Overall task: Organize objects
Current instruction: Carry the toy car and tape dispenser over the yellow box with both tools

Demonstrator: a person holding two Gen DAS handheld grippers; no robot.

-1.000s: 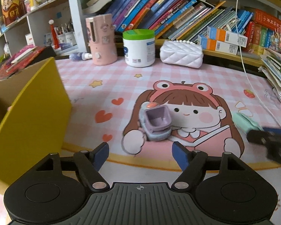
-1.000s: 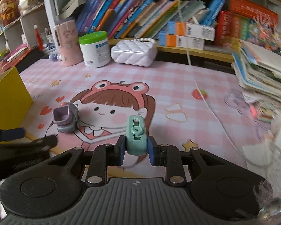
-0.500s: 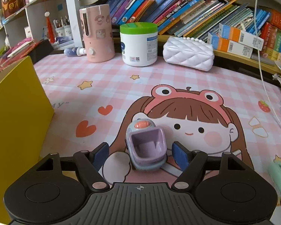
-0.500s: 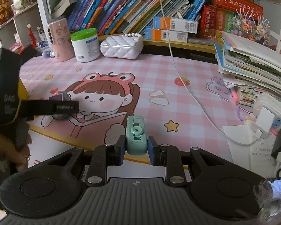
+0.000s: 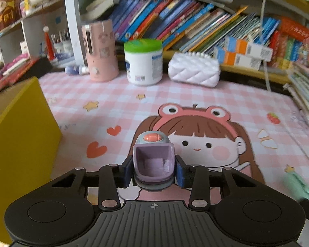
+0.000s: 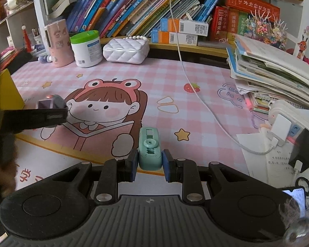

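Note:
A small purple and grey toy (image 5: 153,160) with an orange button sits between the blue pads of my left gripper (image 5: 153,169), which is shut on it over the pink cartoon desk mat (image 5: 175,103). The toy also shows at the left of the right wrist view (image 6: 49,103), partly hidden by the left gripper's finger. My right gripper (image 6: 150,165) is shut on a mint green stapler-like object (image 6: 149,151), held just above the mat. That green object shows blurred at the right edge of the left wrist view (image 5: 298,185).
A yellow cardboard box (image 5: 16,135) stands at the left. A pink cup (image 5: 100,51), a white jar with green lid (image 5: 143,61) and a white quilted purse (image 5: 193,70) line the back. Stacked books (image 6: 274,70), a white cable (image 6: 195,86) and a power strip (image 6: 288,119) are at right.
My left gripper moved forward around the purple toy and closed on it. My right gripper, still holding the green object, shifted slightly right.

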